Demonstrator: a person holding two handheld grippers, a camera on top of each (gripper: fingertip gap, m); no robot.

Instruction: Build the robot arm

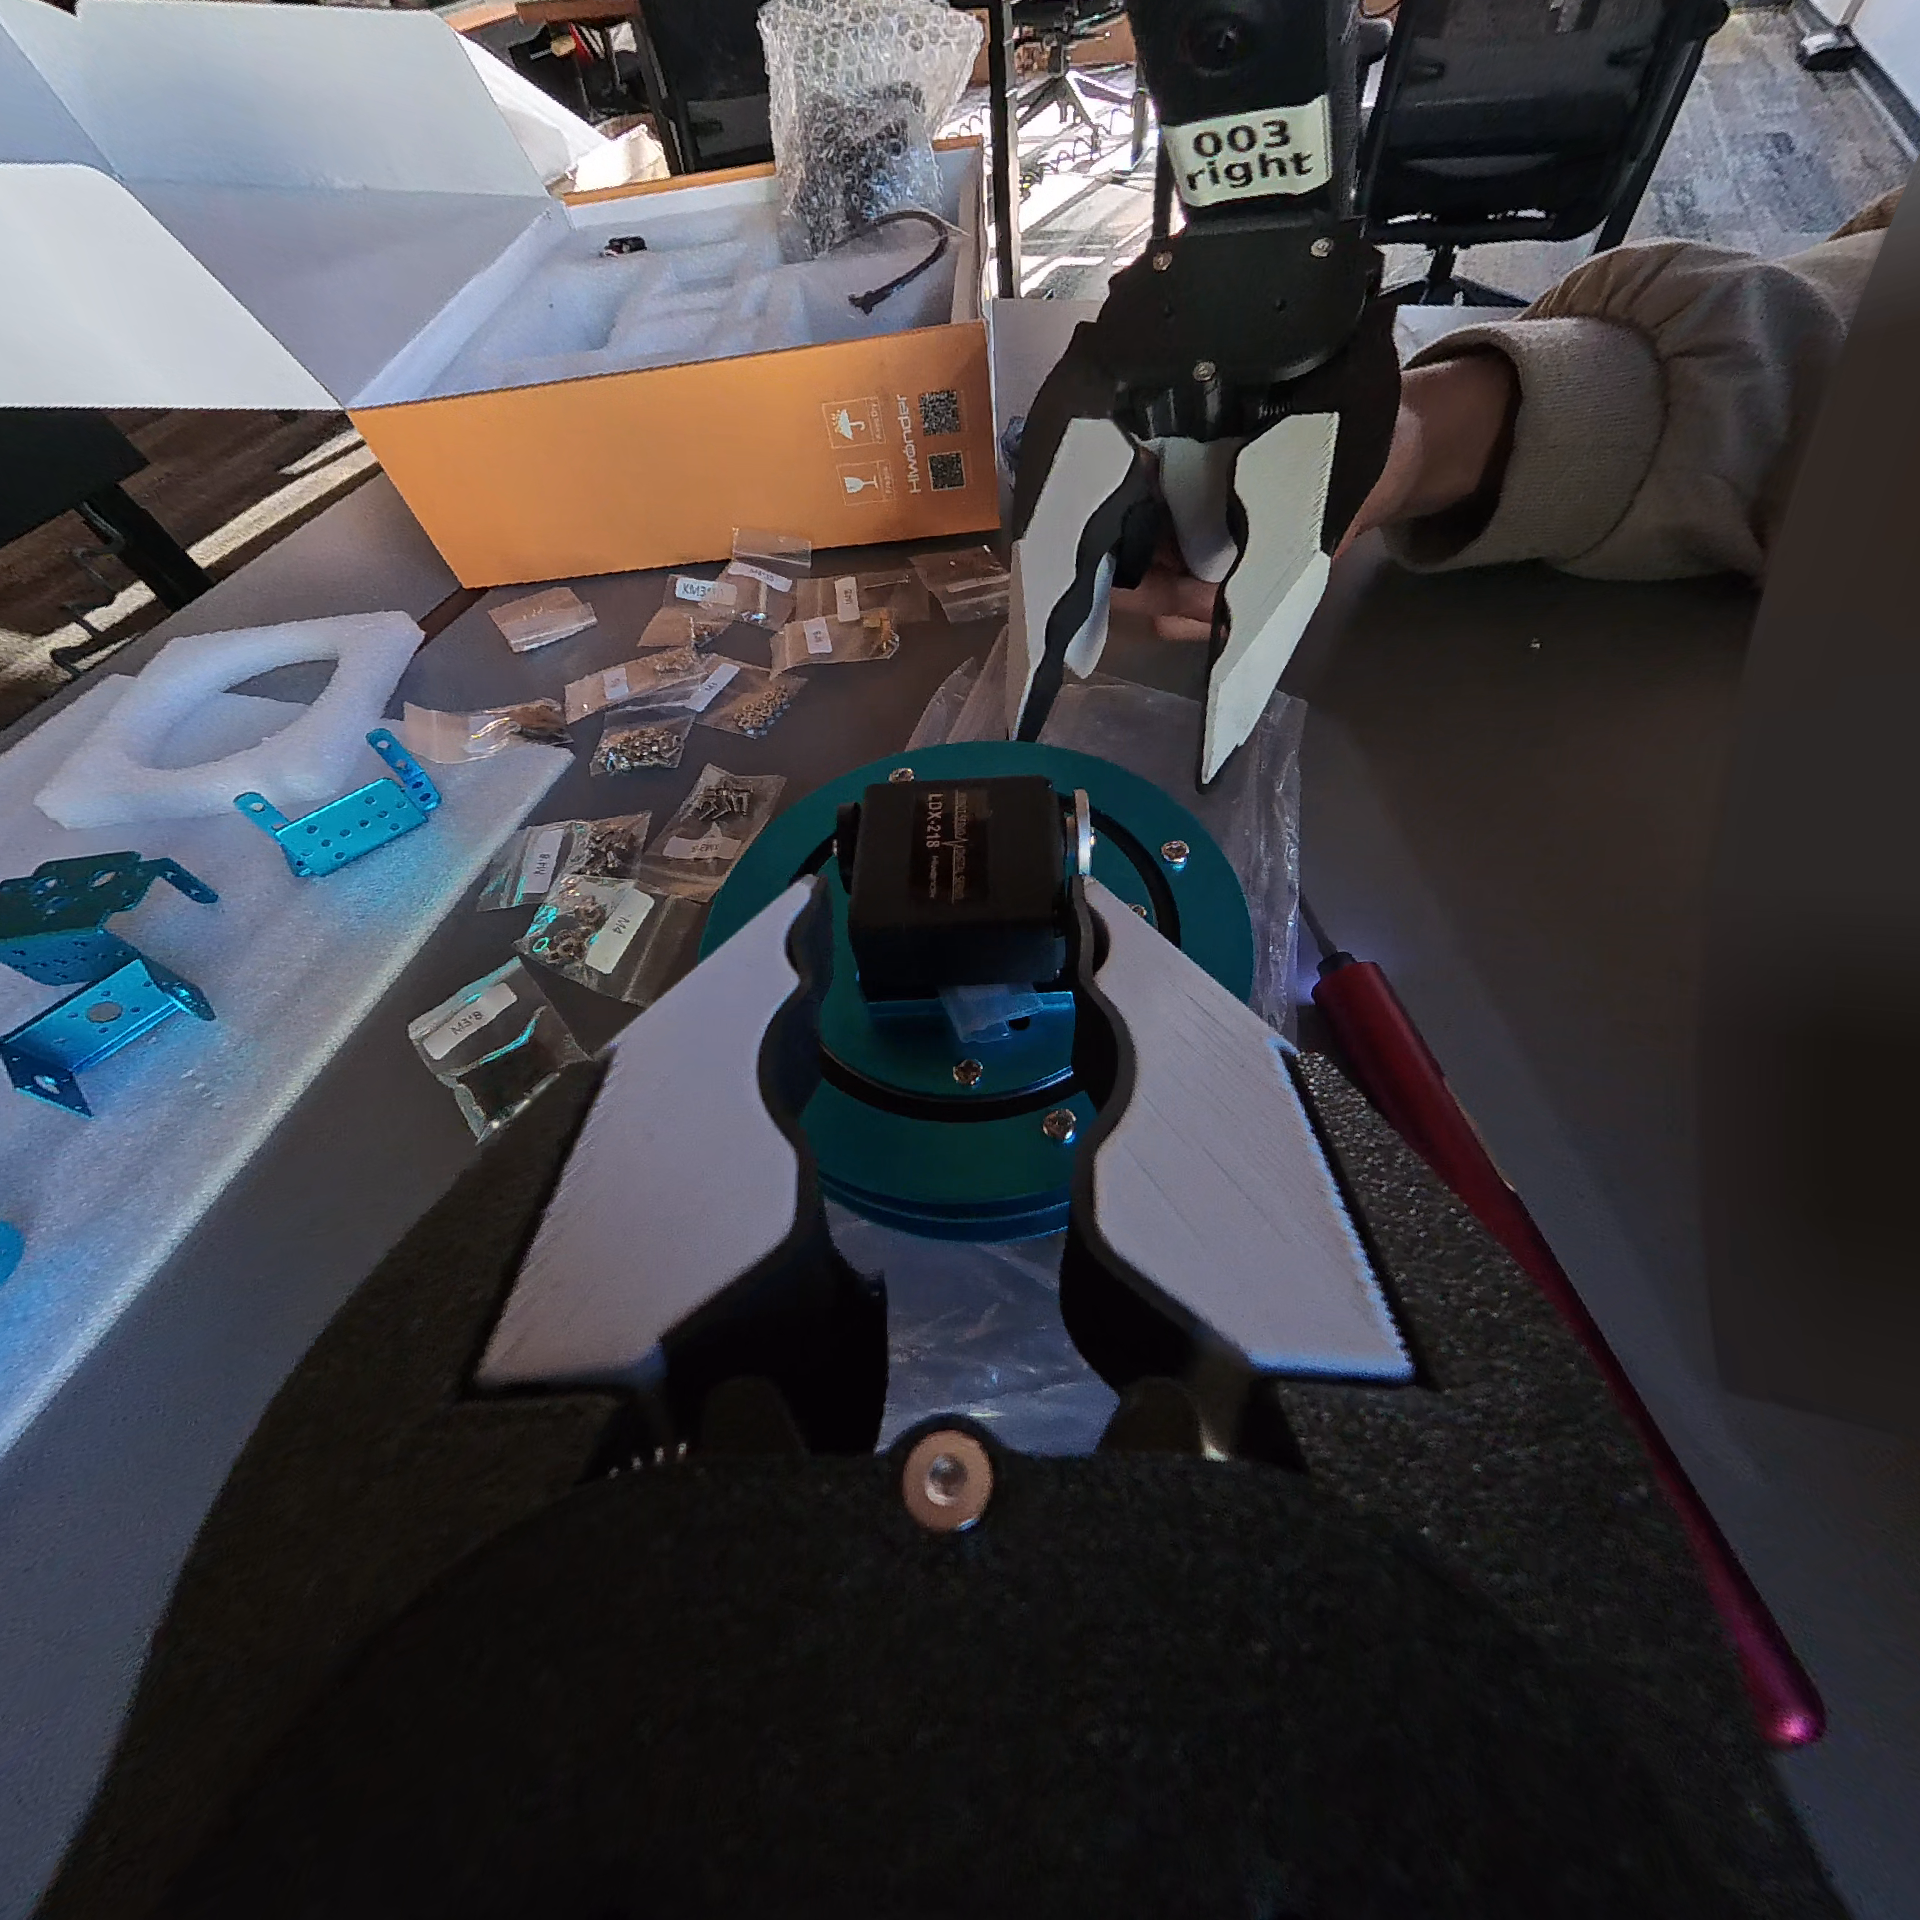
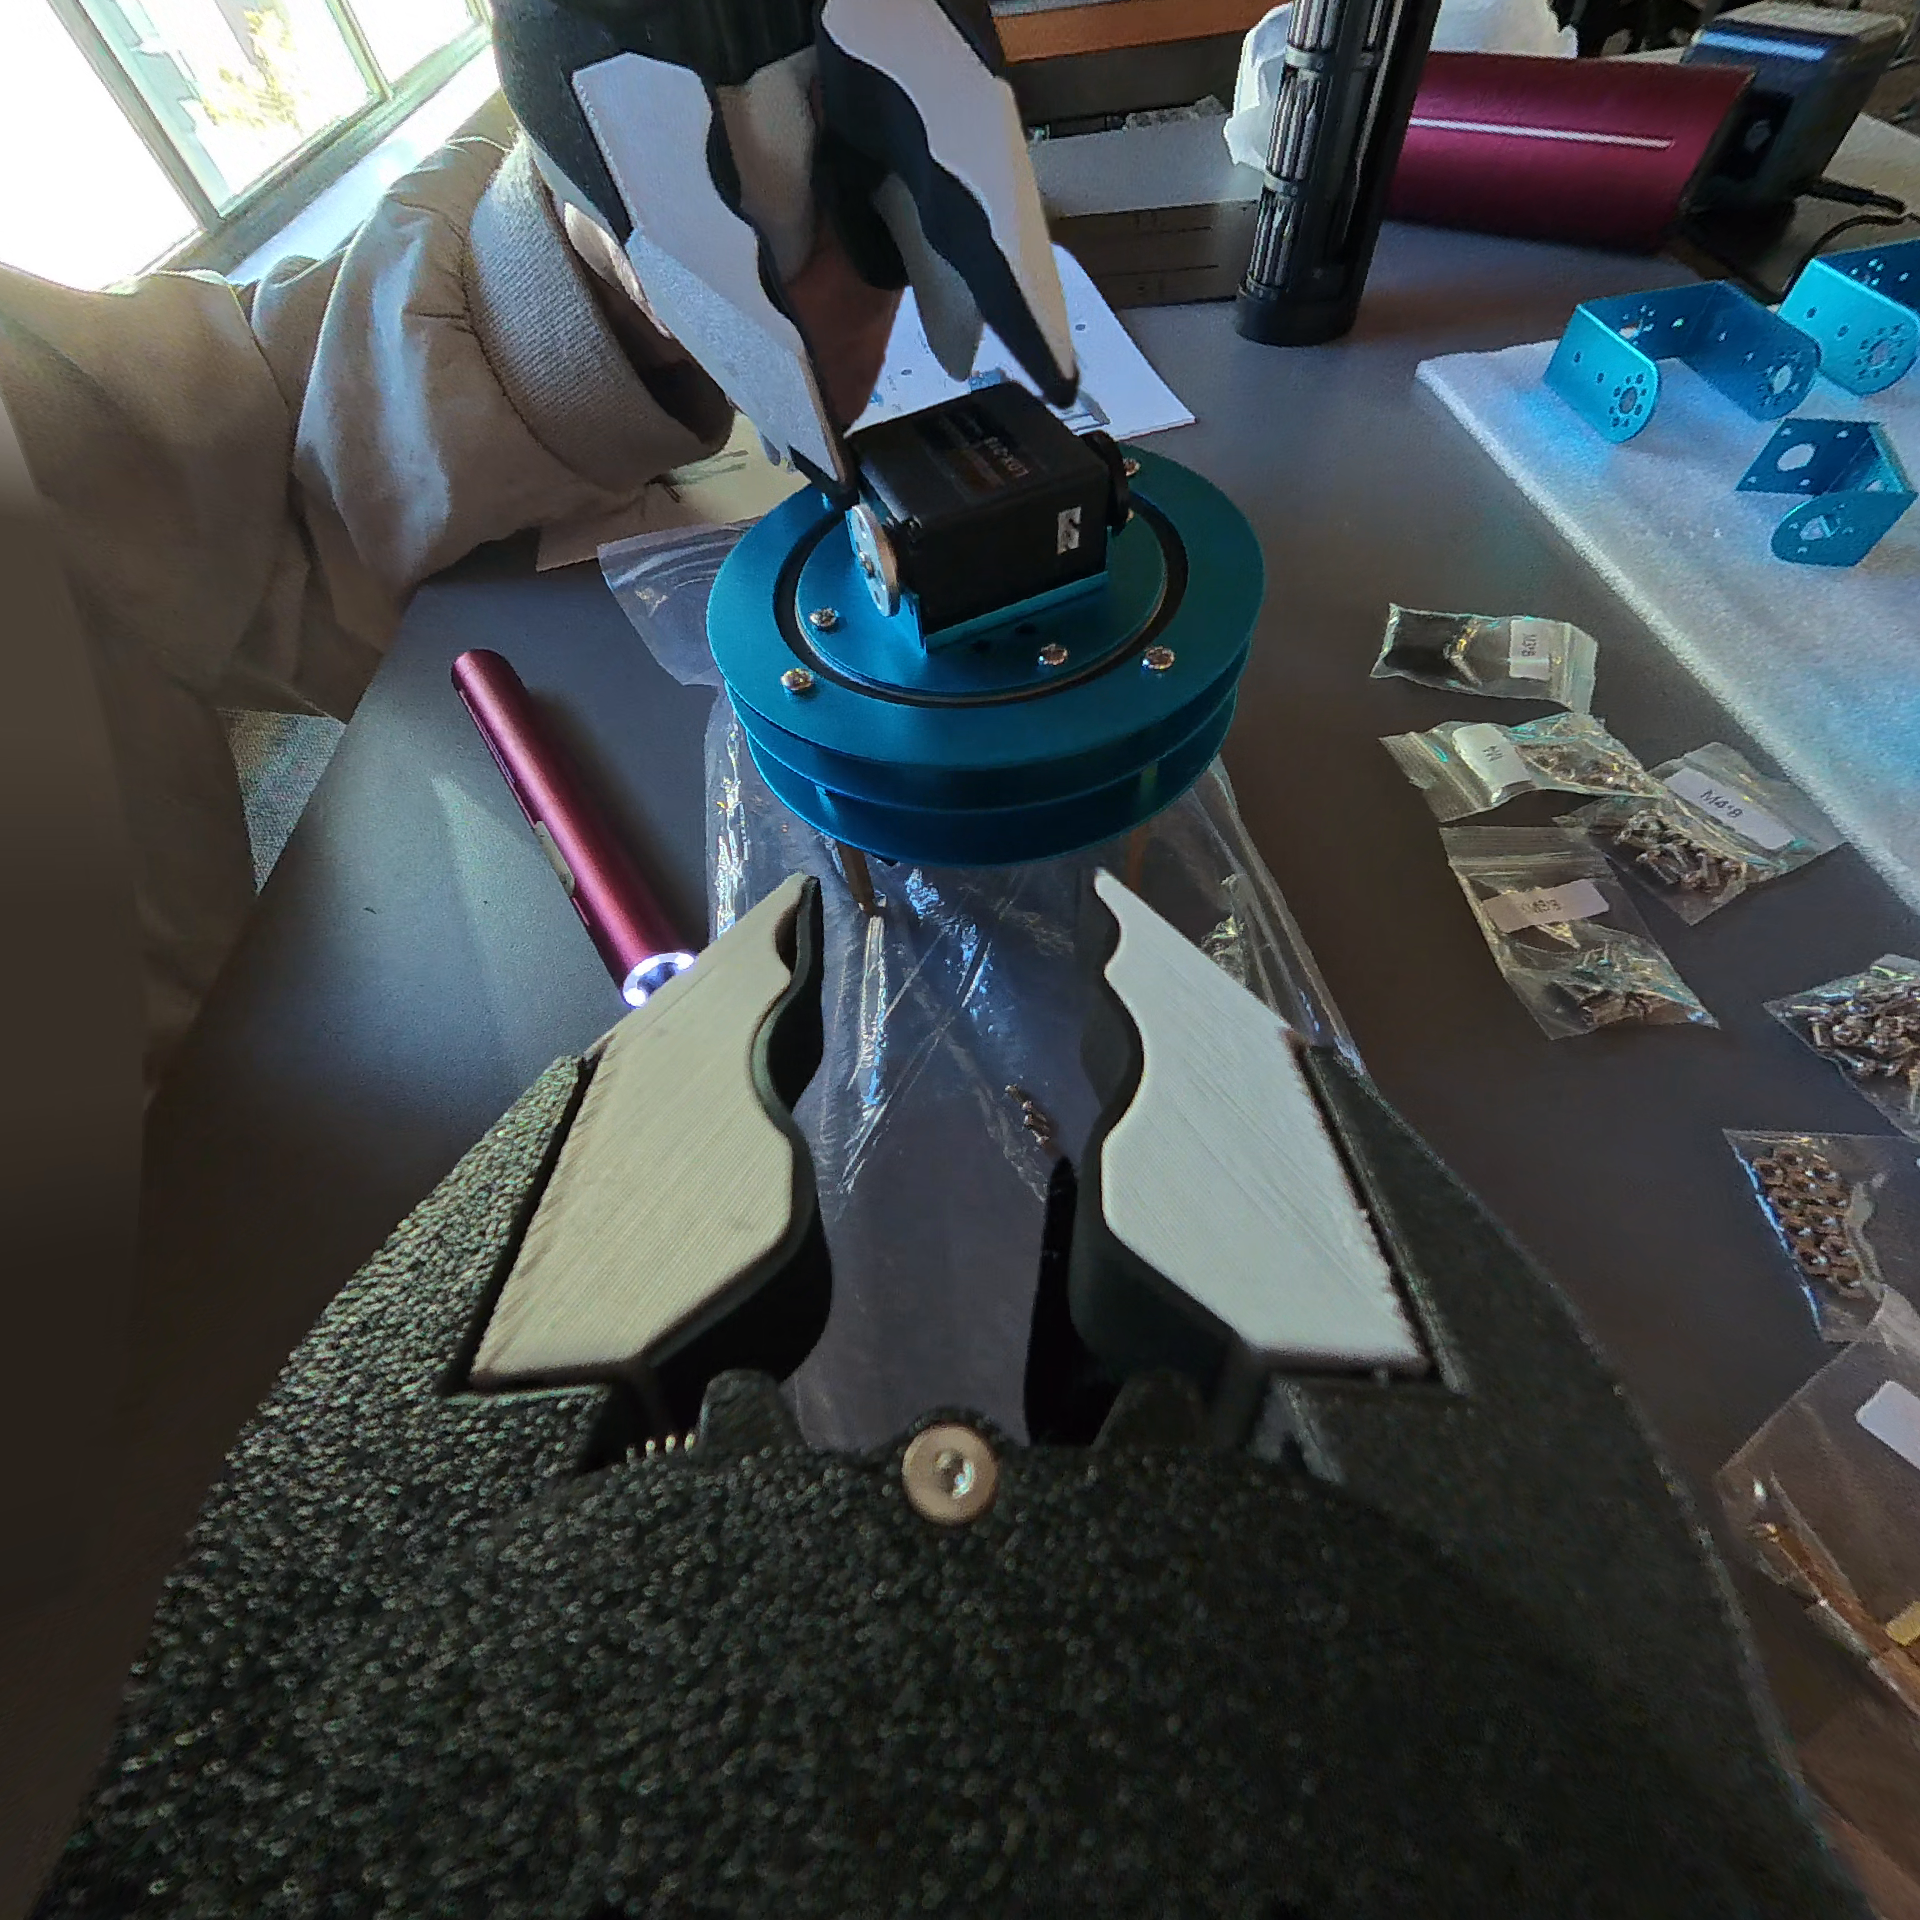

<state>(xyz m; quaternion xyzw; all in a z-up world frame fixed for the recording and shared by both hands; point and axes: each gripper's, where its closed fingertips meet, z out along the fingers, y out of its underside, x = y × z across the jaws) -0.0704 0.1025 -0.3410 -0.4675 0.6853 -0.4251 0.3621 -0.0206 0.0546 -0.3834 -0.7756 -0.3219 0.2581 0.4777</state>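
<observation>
Altogether, one black servo (image 1: 951,883) sat atop one teal round base (image 1: 1195,904) at the desk's (image 1: 1558,831) centre. The left gripper (image 1: 945,904) was pinching the servo's sides. The right gripper (image 1: 1117,743), at 12 o'clock from the base, hung spread and empty above a clear plastic bag (image 2: 935,1039). One magenta screwdriver (image 1: 1538,1299) lay at 3 o'clock. Over a dozen small screw bags (image 1: 623,831) lay at 10 o'clock, with three blue brackets (image 1: 343,810) on white foam (image 1: 208,987) at 9 o'clock. One orange box (image 1: 675,468) stood open at 11 o'clock. Behind it, office chairs (image 1: 1507,104) stood on grey carpet.
</observation>
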